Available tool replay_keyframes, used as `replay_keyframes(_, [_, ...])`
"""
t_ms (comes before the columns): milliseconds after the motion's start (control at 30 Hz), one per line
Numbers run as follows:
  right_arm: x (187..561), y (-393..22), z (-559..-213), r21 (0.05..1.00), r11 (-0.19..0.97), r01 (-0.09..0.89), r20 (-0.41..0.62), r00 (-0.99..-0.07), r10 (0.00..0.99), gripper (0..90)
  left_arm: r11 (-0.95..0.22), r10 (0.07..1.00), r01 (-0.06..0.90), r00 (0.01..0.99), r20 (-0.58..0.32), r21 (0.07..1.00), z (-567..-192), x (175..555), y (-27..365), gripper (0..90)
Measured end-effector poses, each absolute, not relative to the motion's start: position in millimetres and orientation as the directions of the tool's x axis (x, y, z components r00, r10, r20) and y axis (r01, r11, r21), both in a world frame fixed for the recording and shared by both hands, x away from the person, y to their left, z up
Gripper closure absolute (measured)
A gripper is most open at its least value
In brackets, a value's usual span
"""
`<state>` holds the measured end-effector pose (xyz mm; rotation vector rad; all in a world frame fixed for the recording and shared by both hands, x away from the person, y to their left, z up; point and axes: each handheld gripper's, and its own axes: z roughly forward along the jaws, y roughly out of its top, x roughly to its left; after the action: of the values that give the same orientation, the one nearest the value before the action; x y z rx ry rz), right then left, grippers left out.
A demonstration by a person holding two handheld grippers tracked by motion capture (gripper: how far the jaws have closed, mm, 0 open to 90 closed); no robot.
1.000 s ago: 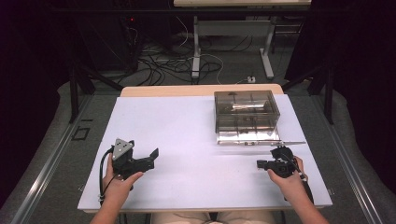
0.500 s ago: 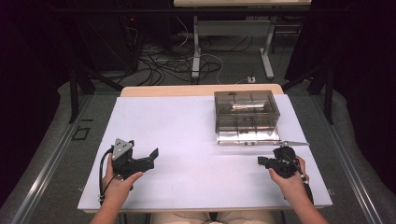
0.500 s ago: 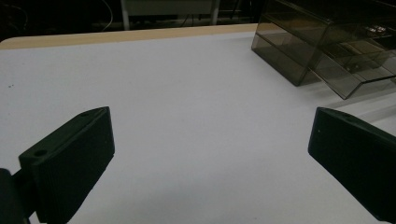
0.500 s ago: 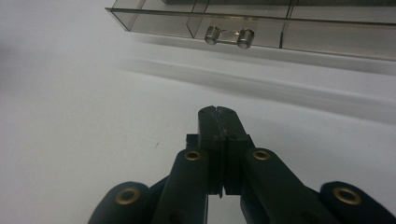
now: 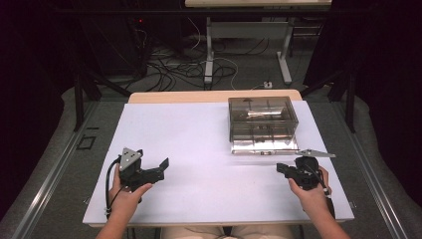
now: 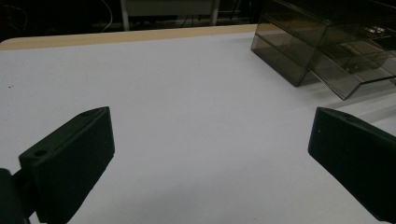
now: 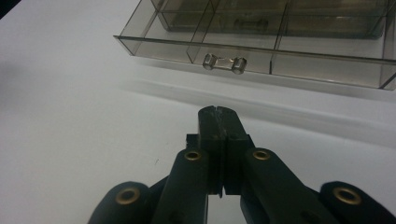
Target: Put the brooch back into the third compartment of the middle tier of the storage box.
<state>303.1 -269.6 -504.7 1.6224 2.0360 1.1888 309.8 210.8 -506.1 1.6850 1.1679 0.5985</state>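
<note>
Landmark: smoky clear drawer box [image 5: 263,122] at the far right of the white desk [image 5: 199,134].

High view: the box's lowest drawer [image 5: 263,146] is pulled out toward the person. Right gripper [image 5: 281,168] sits just in front of that drawer, held in the right hand [image 5: 312,191], not touching it. Left gripper [image 5: 161,167] is well to the left of the box and nearer the person, held in the left hand [image 5: 127,194]; a cable [image 5: 107,185] loops from it.

Right gripper view: jaws pressed flat together, nothing between them. They point at the drawer front; its small clear handle [image 7: 224,63] lies just beyond the tips, with bare desk between. Dividers split the drawer into compartments; contents too dim to tell. The high view does not resolve the handle.

Left gripper view: jaws spread wide, bare desk between them, nothing held. The box shows at upper right, its stacked drawers seen edge-on.
</note>
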Motion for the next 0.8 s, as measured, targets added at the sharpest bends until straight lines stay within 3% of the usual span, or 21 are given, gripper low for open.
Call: replay_keyframes(800, [304, -280, -492, 0.794, -0.008, 0.607, 0.249, -0.313, 0.917, 90.0, -0.089, 0.899, 0.424, 0.423, -0.11, 0.901, -506, 310, 211, 0.6])
